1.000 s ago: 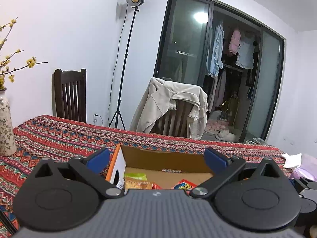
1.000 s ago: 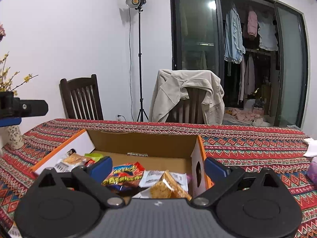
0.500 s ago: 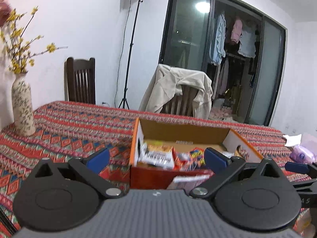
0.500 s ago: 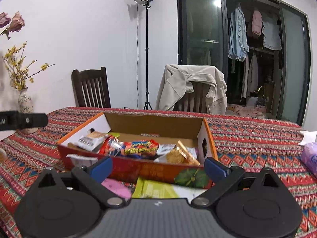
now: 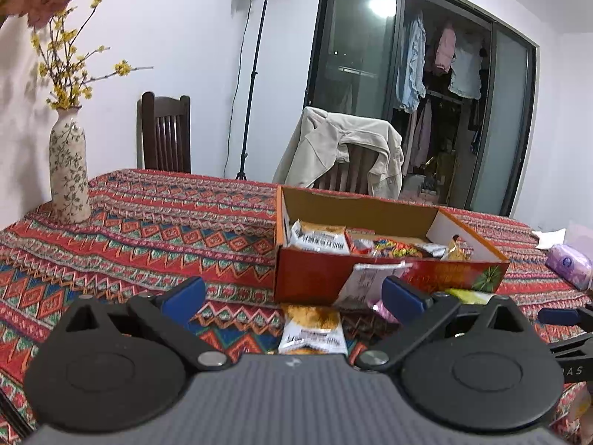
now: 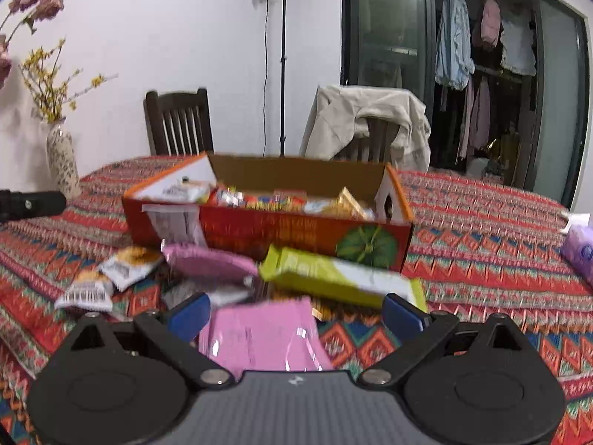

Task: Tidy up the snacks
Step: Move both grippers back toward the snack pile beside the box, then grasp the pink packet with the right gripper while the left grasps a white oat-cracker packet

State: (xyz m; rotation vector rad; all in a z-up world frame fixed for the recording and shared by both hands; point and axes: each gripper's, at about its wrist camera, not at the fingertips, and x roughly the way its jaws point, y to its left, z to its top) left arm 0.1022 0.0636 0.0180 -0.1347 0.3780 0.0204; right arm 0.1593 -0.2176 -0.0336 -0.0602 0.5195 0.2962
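Both the left tongs (image 5: 292, 296) and right tongs (image 6: 296, 309) gape wide and hold nothing. Just ahead of them loose packets lie on the bench (image 6: 481, 244): a pink pouch (image 6: 259, 333), a yellow-green box (image 6: 333, 274), 2 small cracker packs (image 6: 111, 274). Beyond, the orange carton (image 6: 281, 230) already holds several snacks, so the sorting looks partly done.

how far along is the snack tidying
Partly done. Several packets already sit in the orange box. Nothing is in hand: the left gripper and right gripper are both open and empty. Still loose on the tablecloth: a pink packet, a yellow-green pack, a second pink pack and small white-and-orange packets.
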